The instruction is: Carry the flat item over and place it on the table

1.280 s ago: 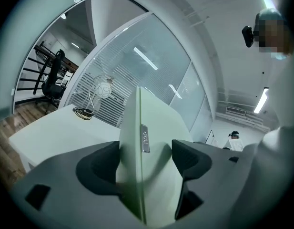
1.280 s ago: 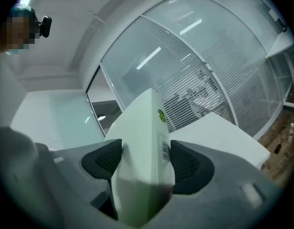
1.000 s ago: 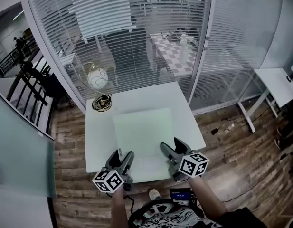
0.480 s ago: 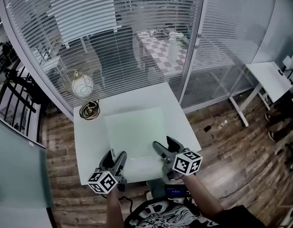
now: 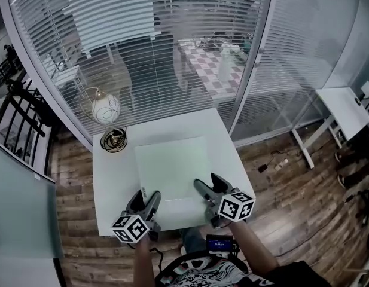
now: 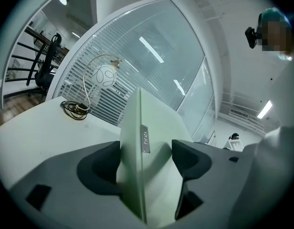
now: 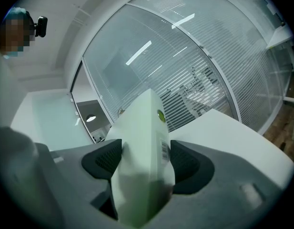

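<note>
A square white counter (image 5: 112,181) with a smooth matte top stands on a floor (image 5: 280,184) of brown wood planks. From 9 to 2 o'clock behind it curves a glass wall (image 5: 142,52) covered in thin horizontal white blinds. A second white table (image 5: 345,106) on slim legs stands well apart at 3 o'clock.

At the counter's 10 o'clock corner is a lamp (image 5: 105,108) with a pale round globe hung from a thin arched metal stem. A dark cable (image 5: 114,140) lies coiled at its base.

The flat item (image 5: 172,166) is a thin, rigid, pale green square panel with a plain smooth face. It lies level over the middle of the counter. Whether it rests on the top or hangs just above it cannot be told.

The left gripper (image 5: 147,201) has its dark padded jaws closed on the panel's near edge at 7 o'clock. Its own view shows the panel edge-on between the pads, with a small grey tag (image 6: 145,138) on the rim.

The right gripper (image 5: 209,187) clamps the same edge at 5 o'clock, both ribbed pads pressed to the panel. A barcode label (image 7: 165,149) and a round green sticker (image 7: 160,115) sit on that edge.
</note>
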